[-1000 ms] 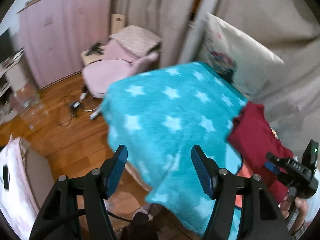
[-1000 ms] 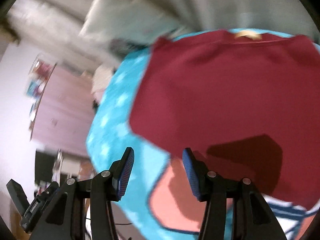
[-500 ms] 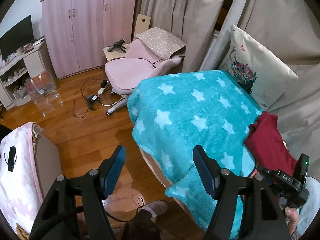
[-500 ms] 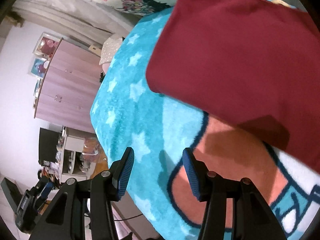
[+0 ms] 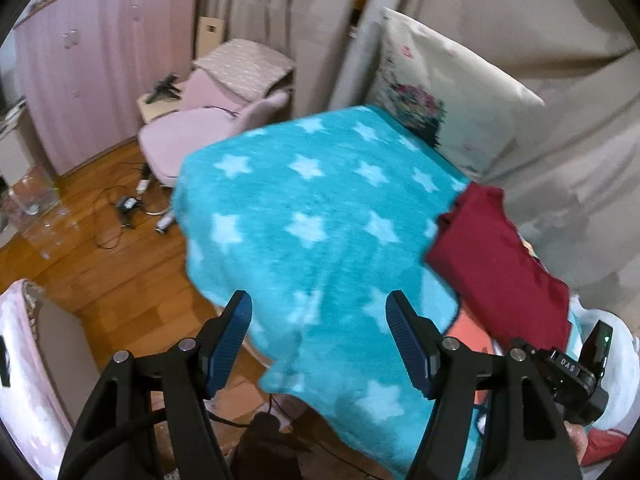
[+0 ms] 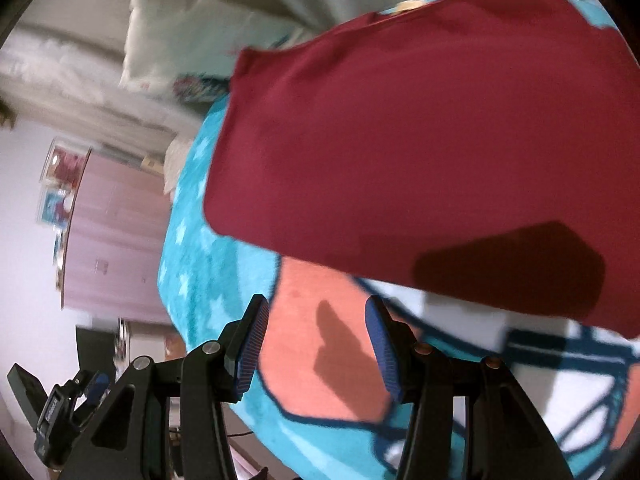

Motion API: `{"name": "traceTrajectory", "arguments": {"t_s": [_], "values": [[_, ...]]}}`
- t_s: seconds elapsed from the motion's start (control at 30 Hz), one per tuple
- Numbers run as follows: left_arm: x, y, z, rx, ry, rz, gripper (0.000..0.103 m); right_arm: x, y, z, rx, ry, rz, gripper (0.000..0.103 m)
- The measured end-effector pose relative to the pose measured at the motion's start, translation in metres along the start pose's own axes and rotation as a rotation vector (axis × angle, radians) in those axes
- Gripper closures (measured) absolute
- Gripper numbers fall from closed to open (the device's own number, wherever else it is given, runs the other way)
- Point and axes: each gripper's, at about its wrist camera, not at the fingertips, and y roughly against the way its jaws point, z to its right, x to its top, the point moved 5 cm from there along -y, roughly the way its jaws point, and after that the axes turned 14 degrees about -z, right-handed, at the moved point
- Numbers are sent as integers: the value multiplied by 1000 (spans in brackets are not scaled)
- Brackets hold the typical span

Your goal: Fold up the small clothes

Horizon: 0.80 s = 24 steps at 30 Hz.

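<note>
A dark red garment (image 6: 420, 152) lies folded flat on the teal star blanket (image 5: 312, 216) of the bed; it also shows at the right in the left wrist view (image 5: 500, 264). My right gripper (image 6: 316, 340) is open and empty, just short of the garment's near edge, above an orange patch of the blanket. My left gripper (image 5: 320, 332) is open and empty, over the blanket's near edge, well left of the garment. The right gripper's body (image 5: 576, 372) shows at the lower right of the left wrist view.
A floral pillow (image 5: 440, 92) leans against the curtains (image 5: 560, 60) at the head of the bed. A pink chair (image 5: 200, 132) and cables stand on the wooden floor (image 5: 92, 240) left of the bed. A pink wardrobe (image 5: 88, 72) lines the far wall.
Both grippers stayed open and empty while the views swung. The right gripper has moved back closer to the red garment. The left wrist view has shifted over the blanket edge.
</note>
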Motion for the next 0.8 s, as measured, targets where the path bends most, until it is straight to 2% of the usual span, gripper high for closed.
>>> {"name": "traceTrajectory", "arguments": {"t_s": [0.17, 0.43, 0.6, 0.8], "values": [[6, -23, 36, -108, -39, -63, 34, -14, 31, 26, -5, -57, 62, 48], [17, -95, 120, -238, -195, -209, 34, -45, 90, 94, -43, -221, 185, 47], [27, -133, 155, -291, -262, -287, 34, -55, 103, 126, 15, -348, 231, 45], [74, -142, 152, -315, -262, -250, 34, -28, 104, 132, 21, -374, 284, 44]]}}
